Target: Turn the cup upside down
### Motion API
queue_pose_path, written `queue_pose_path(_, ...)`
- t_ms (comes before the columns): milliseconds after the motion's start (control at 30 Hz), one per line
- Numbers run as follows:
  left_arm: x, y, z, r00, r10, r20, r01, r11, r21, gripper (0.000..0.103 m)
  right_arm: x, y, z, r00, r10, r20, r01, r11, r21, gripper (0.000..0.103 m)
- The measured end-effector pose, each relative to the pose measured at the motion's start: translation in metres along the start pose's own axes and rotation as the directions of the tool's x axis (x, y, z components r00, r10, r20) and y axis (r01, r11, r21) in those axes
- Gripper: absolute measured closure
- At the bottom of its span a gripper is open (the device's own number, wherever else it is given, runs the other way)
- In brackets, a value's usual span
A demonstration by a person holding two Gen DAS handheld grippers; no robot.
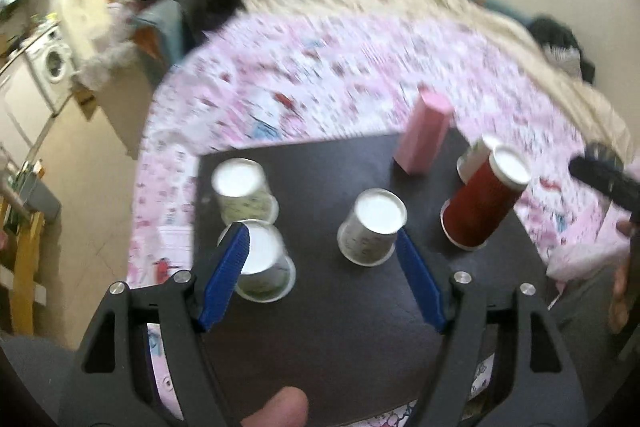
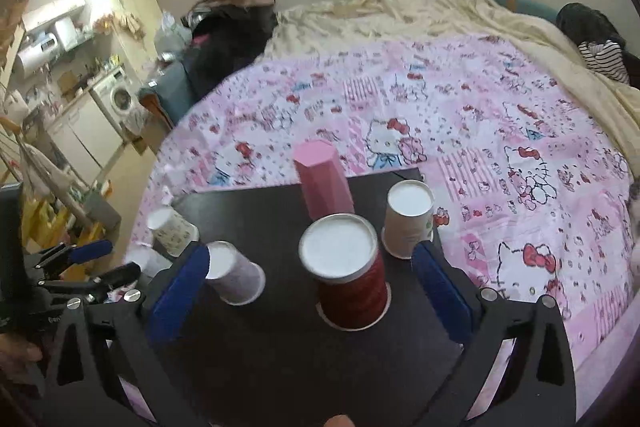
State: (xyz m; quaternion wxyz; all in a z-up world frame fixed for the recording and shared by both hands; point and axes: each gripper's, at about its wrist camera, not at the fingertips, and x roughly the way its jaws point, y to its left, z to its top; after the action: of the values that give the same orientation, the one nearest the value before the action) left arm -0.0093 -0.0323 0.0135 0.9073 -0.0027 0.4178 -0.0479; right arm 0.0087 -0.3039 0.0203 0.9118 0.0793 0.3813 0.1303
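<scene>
On the dark table (image 2: 280,367) I see every cup bottom-up already, so nothing shows inside them. The red cup (image 2: 352,279) stands upright, axis vertical, just ahead between my right gripper (image 2: 308,291) jaws — wide open, empty. My left gripper (image 1: 324,263) is open too, holding nothing, farther away.

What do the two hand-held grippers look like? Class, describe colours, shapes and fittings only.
Both the left gripper and the right gripper have a black frame with triangular cut-outs, silver round bolts at the joints, and two long blue ribbed pads on the jaws. No cables or markings are visible.
</scene>
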Motion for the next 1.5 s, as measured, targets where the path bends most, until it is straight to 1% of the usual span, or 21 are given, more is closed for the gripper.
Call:
queue_pose_path(33,-0.009,0.006,-0.005,1.0,0.0,0.028,0.001,1.0,-0.024,0.019,-0.006,0.005,-0.005,1.0,-0.003,0.008,0.003,1.0,0.001,0.0)
queue_pose_path(67,-0.017,0.012,-0.01,0.999,0.002,0.051,0.0,0.999,-0.045,0.015,-0.01,0.009,-0.008,1.0,-0.007,0.017,0.007,1.0,0.003,0.0)
queue_pose_path(233,-0.037,0.024,-0.034,0.993,0.029,0.117,-0.019,0.996,-0.085,0.014,-0.029,0.034,-0.032,0.998,-0.036,0.058,0.037,0.999,-0.017,0.0)
queue_pose_path(300,-0.039,0.024,-0.044,0.991,0.044,0.13,-0.031,0.995,-0.098,0.01,-0.035,0.044,-0.046,0.995,-0.051,0.081,0.054,0.998,-0.03,0.0)
queue_pose_path(400,-0.039,0.022,-0.058,0.986,0.079,0.148,-0.063,0.992,-0.111,0.009,-0.04,0.051,-0.063,0.992,-0.062,0.109,0.065,0.997,-0.03,0.0)
queue_pose_path(467,-0.039,0.02,-0.065,0.981,0.079,0.178,-0.062,0.993,-0.1,0.009,-0.038,0.053,-0.071,0.992,-0.07,0.108,0.073,0.997,-0.029,0.0)
queue_pose_path(533,-0.036,0.019,-0.066,0.982,0.074,0.171,-0.057,0.994,-0.097,0.009,-0.033,0.058,-0.076,0.991,-0.09,0.097,0.094,0.995,-0.043,0.0)
queue_pose_path(600,-0.032,0.019,-0.067,0.985,0.068,0.156,-0.055,0.994,-0.09,0.009,-0.034,0.061,-0.079,0.989,-0.085,0.119,0.091,0.995,-0.044,0.0)
queue_pose_path(700,-0.029,0.017,-0.07,0.983,0.099,0.155,-0.087,0.993,-0.08,0.009,-0.034,0.069,-0.087,0.983,-0.097,0.154,0.11,0.991,-0.077,0.0)
queue_pose_path(800,-0.028,0.016,-0.073,0.984,0.084,0.157,-0.071,0.994,-0.084,0.005,-0.029,0.071,-0.09,0.985,-0.08,0.155,0.093,0.993,-0.079,0.0)
queue_pose_path(833,-0.028,0.015,-0.073,0.984,0.08,0.158,-0.067,0.994,-0.084,0.004,-0.028,0.073,-0.091,0.983,-0.093,0.157,0.108,0.99,-0.088,0.0)
queue_pose_path(900,-0.029,0.012,-0.074,0.982,0.087,0.168,-0.076,0.994,-0.073,0.003,-0.025,0.078,-0.091,0.981,-0.112,0.162,0.131,0.984,-0.118,0.0)
queue_pose_path(1000,-0.032,0.008,-0.075,0.977,0.102,0.185,-0.094,0.994,-0.053,0.003,-0.023,0.081,-0.093,0.98,-0.111,0.165,0.134,0.981,-0.138,0.0)
queue_pose_path(1067,-0.031,0.009,-0.075,0.979,0.092,0.182,-0.083,0.995,-0.057,0.0,-0.021,0.084,-0.094,0.98,-0.114,0.164,0.14,0.978,-0.153,0.0)
queue_pose_path(1233,-0.027,0.012,-0.074,0.983,0.089,0.158,-0.078,0.994,-0.075,0.0,-0.02,0.088,-0.096,0.979,-0.118,0.166,0.147,0.973,-0.175,0.0)
queue_pose_path(1333,-0.028,0.013,-0.074,0.983,0.088,0.162,-0.075,0.994,-0.084,0.0,-0.022,0.089,-0.096,0.975,-0.121,0.184,0.153,0.973,-0.174,0.0)
queue_pose_path(1500,-0.028,0.014,-0.074,0.983,0.089,0.16,-0.076,0.993,-0.086,0.0,-0.022,0.088,-0.095,0.977,-0.126,0.174,0.156,0.973,-0.168,0.0)
